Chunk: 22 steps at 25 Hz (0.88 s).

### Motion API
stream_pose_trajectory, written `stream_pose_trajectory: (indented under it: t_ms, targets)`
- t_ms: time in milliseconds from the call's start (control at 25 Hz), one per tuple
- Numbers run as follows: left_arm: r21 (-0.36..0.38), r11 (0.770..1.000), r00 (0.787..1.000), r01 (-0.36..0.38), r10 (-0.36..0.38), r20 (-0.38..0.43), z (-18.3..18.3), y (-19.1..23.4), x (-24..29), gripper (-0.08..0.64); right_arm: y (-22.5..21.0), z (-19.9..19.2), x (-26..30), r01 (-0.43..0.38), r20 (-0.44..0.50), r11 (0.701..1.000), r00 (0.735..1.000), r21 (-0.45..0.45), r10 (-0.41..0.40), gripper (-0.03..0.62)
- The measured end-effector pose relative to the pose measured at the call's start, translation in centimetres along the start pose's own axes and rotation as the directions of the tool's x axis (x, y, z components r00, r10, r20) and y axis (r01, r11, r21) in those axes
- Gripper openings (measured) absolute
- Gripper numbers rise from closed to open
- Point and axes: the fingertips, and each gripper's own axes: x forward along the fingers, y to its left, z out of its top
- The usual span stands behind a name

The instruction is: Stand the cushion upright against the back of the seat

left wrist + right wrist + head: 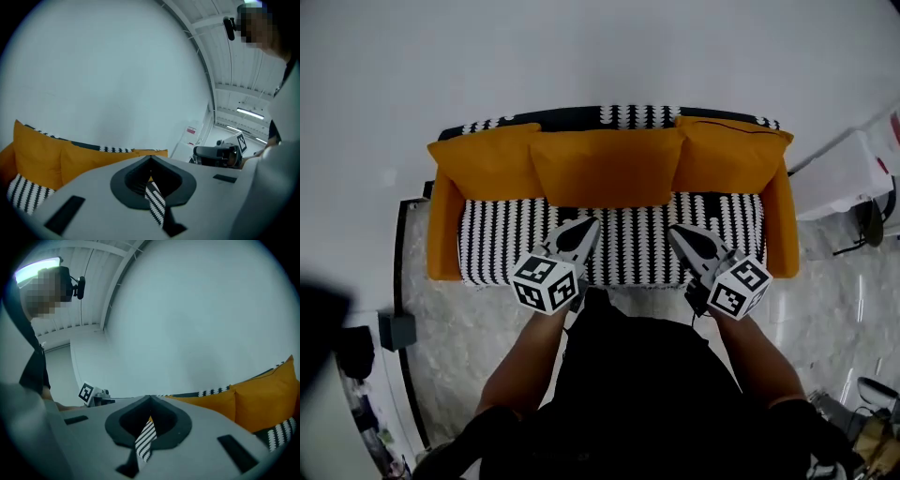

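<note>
Two claws, both closed and both empty, as I see them from my remote station. The left gripper point(151, 160) has its two jaws pressed together with nothing clamped between them. Through the notch behind the tips I see only a sliver of striped fabric. The right gripper point(150, 399) matches it, its jaws together and nothing held.

In the head view the two grippers point at the sofa side by side and well apart, tips over the front part of the seat point(511, 246) and touching no cushion. Each carries one marker cube point(546, 284), two in all, and each is held at the end of one of the person's two forearms point(525, 361).

I count three orange cushions, and all three stand upright along the backrest point(628, 115):
- The left cushion point(487, 159) leans in the corner by the left arm.
- The middle cushion point(607, 167) stands in front of both neighbours and overlaps their inner edges.
- The right cushion point(729, 155) leans in the opposite corner.

The seat and backrest wear one black-and-white pattern. The two armrests point(442, 225) are plain orange, one closing each end.

The sofa stands on a pale marbled floor point(441, 375) against a white wall point(600, 47)
</note>
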Motion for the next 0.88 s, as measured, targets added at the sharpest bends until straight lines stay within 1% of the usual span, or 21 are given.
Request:
stream_pose_trajectory:
  t_ms: [80,200,280,400,520,680,760,880]
  targets:
    - [0.009,1.000,1.000,-0.013,0.013,0.012,-1.2,-2.8,-1.0,0.015,0.4,-1.3,-2.1,-0.017,-0.007,1.000,1.000,0.016,0.017,0.035]
    - [0.030,0.999,0.999,-0.034,0.034,0.004,-3.9,-6.3,-2.6,0.015,0.9,-3.1,-4.9,-0.031,-0.008,0.999,0.999,0.039,0.032,0.035]
    - [0.019,0.998,0.999,-0.051,0.052,-0.005,-5.4,-8.0,-3.8,0.015,1.2,-4.1,-6.5,-0.035,-0.013,0.998,0.999,0.050,0.035,0.035]
    - [0.008,0.998,0.998,-0.066,0.066,-0.016,-6.6,-10.3,-5.6,0.015,2.0,-4.9,-8.3,-0.040,-0.025,0.997,0.999,0.065,0.041,0.035]
    - [0.027,0.997,0.997,-0.071,0.071,-0.022,-6.9,-11.8,-7.2,0.015,3.6,-5.0,-9.9,-0.046,-0.016,0.997,0.999,0.069,0.047,0.035]
    - [0.030,0.998,0.998,-0.064,0.064,-0.011,-6.6,-12.5,-8.2,0.016,5.7,-4.5,-11.5,-0.044,-0.003,0.998,0.999,0.038,0.044,0.035]
    - [0.030,0.998,0.999,-0.048,0.048,0.000,-6.2,-13.0,-8.6,0.015,6.5,-4.5,-11.9,-0.037,-0.004,0.999,0.999,0.023,0.038,0.035]
    - [0.054,0.998,1.000,-0.013,0.012,0.007,-5.8,-14.0,-9.4,0.015,7.6,-4.5,-12.4,-0.013,-0.004,1.000,1.000,0.004,0.013,0.035]
